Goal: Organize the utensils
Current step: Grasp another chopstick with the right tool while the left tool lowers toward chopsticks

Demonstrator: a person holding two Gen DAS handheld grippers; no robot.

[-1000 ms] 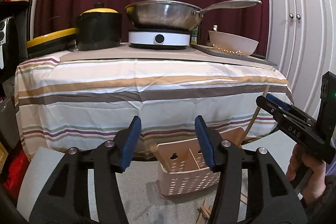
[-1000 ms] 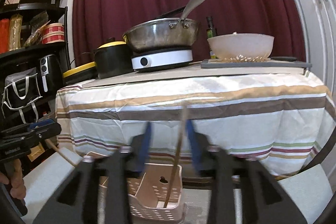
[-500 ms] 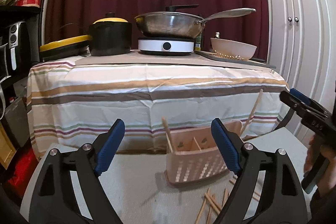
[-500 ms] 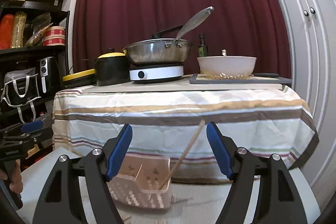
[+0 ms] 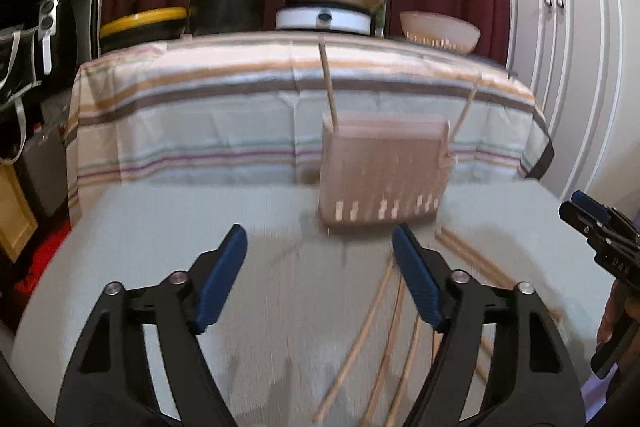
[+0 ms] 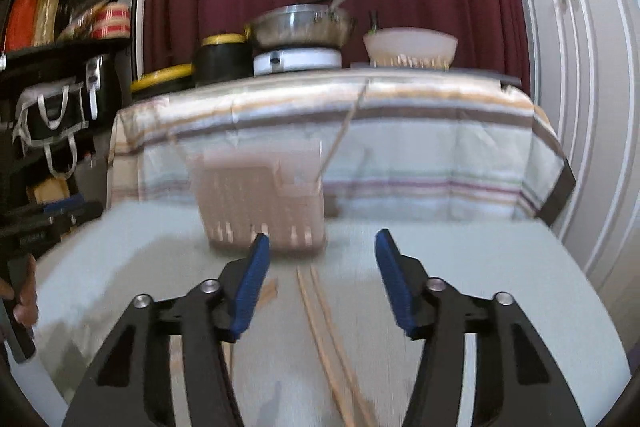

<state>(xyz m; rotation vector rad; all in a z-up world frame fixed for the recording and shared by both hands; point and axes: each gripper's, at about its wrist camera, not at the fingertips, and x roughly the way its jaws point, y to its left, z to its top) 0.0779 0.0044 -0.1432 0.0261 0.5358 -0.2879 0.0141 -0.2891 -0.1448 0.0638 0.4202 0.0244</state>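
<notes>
Both my sets of fingers are spread wide and carry nothing. My left gripper [image 5: 318, 281] and my right gripper [image 6: 322, 281] hover low over the pale worktop [image 5: 160, 267], each pointed at the pink slotted caddy [image 5: 382, 173] that stands just ahead of the fingertips.

I judge the sorting barely begun. Two chopsticks stand in the caddy: one upright stick [image 5: 329, 89] at its left end and one leaning stick [image 5: 464, 115] at its right end, the latter also visible from my right camera, tilting out to the right. Everything else lies loose on the worktop.

Counting the loose chopsticks [image 5: 384, 327] is hard through the blur. In the left view, about four long sticks fan out from between and beneath my left fingers toward the caddy, and perhaps two or three more run diagonally to the right of them, toward my right gripper. In the right view I make out two sticks between my fingers and short ends by my left finger. So roughly six or seven remain to be lifted; I cannot give an exact number.

One caddy, two grippers, two sticks stowed.
</notes>
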